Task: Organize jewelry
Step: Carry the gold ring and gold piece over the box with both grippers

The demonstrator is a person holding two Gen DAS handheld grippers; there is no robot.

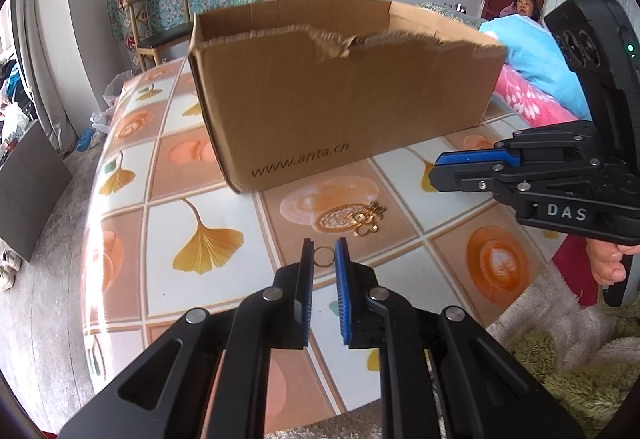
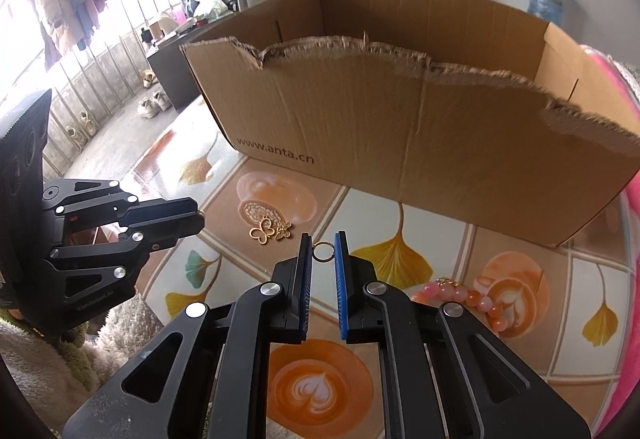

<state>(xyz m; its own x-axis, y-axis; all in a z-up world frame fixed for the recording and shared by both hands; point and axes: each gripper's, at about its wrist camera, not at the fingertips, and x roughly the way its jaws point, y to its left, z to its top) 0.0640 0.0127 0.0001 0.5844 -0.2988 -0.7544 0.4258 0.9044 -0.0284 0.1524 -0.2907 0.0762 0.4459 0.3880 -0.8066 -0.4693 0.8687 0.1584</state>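
Jewelry in hand: a small gold ring (image 1: 323, 255) sits between the tips of the left gripper (image 1: 323, 245), whose blue pads are drawn in close and pinch it on both sides. In the right wrist view a glint of gold shows at that gripper's tip. The right gripper (image 2: 323, 239) stands the same way, pads near together and nipping a second gold ring (image 2: 322, 251) at the tips. Both tools point down toward the table, right one at the right of the left view, a hand (image 1: 608, 263) around its grip. Just beyond the tips, lying loose on the tablecloth (image 1: 224, 195), is a round filigree pendant (image 2: 260, 213). Touching or nearly touching it are an open butterfly charm (image 2: 264, 233) and a smaller solid butterfly charm (image 2: 283, 229). To the right, near edge of the table, a pink and orange bead bracelet (image 2: 480, 297) is partly hidden behind the right gripper's linkage. The cloth is glossy, checked, printed with ginkgo leaves and latte cups. Farther back stands an open cardboard box (image 2: 400, 143) with torn top edge and a printed web address on the near wall; its inside is not visible. Far left, a wooden chair (image 1: 160, 23) stands against a floral hanging. Far right, a seated person (image 1: 524, 5) is behind blue and pink bedding. Fluffy green-cream fabric (image 1: 580, 371) lies at the near right.
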